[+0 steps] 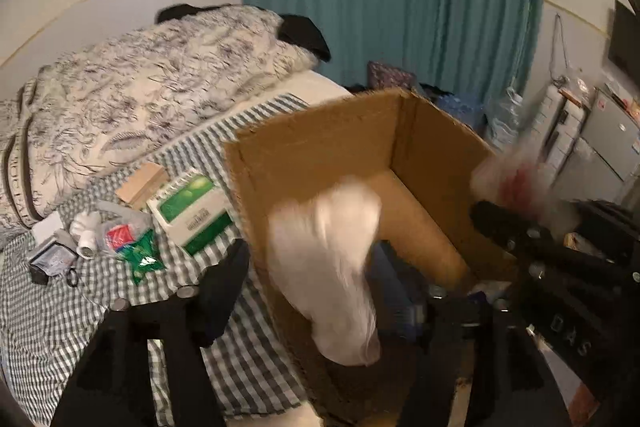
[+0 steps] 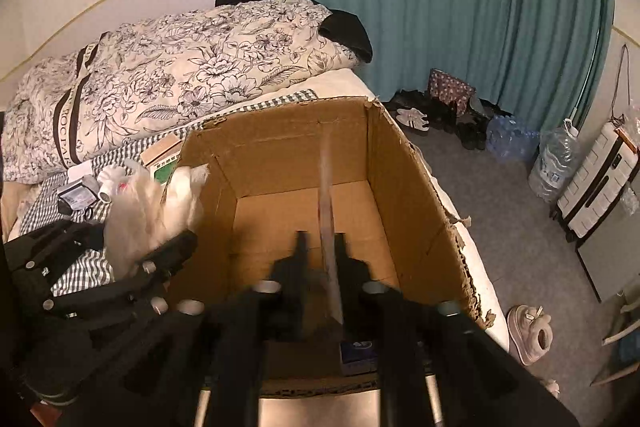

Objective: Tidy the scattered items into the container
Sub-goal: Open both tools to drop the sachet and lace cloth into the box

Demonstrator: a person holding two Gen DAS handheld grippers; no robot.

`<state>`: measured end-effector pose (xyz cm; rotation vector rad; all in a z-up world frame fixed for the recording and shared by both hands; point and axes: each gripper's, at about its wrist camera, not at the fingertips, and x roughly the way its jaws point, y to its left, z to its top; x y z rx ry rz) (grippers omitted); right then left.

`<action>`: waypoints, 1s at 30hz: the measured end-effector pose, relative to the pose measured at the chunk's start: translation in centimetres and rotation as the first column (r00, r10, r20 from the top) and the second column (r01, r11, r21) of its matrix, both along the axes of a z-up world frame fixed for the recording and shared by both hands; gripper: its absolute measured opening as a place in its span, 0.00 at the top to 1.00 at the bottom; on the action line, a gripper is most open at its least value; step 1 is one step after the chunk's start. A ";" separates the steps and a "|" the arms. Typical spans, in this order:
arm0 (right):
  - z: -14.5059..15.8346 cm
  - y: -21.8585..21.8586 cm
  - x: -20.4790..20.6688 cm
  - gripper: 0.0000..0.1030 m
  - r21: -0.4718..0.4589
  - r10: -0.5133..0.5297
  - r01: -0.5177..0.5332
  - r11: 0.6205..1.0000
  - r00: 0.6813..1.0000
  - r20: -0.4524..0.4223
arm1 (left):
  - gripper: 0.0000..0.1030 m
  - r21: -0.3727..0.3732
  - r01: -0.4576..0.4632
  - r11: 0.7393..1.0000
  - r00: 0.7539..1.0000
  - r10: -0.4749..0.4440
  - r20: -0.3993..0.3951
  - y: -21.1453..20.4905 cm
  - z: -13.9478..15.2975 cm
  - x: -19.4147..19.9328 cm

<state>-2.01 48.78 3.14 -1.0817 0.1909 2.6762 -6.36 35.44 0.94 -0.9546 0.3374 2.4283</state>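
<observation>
floral duvet [image 2: 172, 75], teal curtain [image 2: 460, 7], suitcase [image 2: 596, 183], water btls [image 2: 512, 139]
</observation>
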 end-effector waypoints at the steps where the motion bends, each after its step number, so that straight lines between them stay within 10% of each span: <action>1: 0.1 0.1 0.0 0.54 0.016 -0.017 0.017 1.000 1.000 -0.002 | 0.28 0.005 -0.003 1.000 1.000 0.003 0.001 -0.2 0.1 -0.2; 5: 0.6 0.6 0.1 0.40 -0.001 -0.036 0.036 0.999 0.999 -0.030 | 0.22 0.019 -0.009 1.000 1.000 0.008 0.010 -1.1 0.3 -0.7; 26: 2.2 -4.4 0.6 0.39 -0.009 0.026 -0.027 1.000 0.997 -0.076 | 0.07 0.049 -0.243 0.969 0.970 0.242 0.027 -12.1 1.7 -1.7; 30: 2.9 -6.4 1.1 0.22 -0.015 0.046 -0.048 0.999 0.993 -0.110 | 0.06 0.062 -0.301 0.952 0.954 0.300 0.021 -15.7 2.4 -1.6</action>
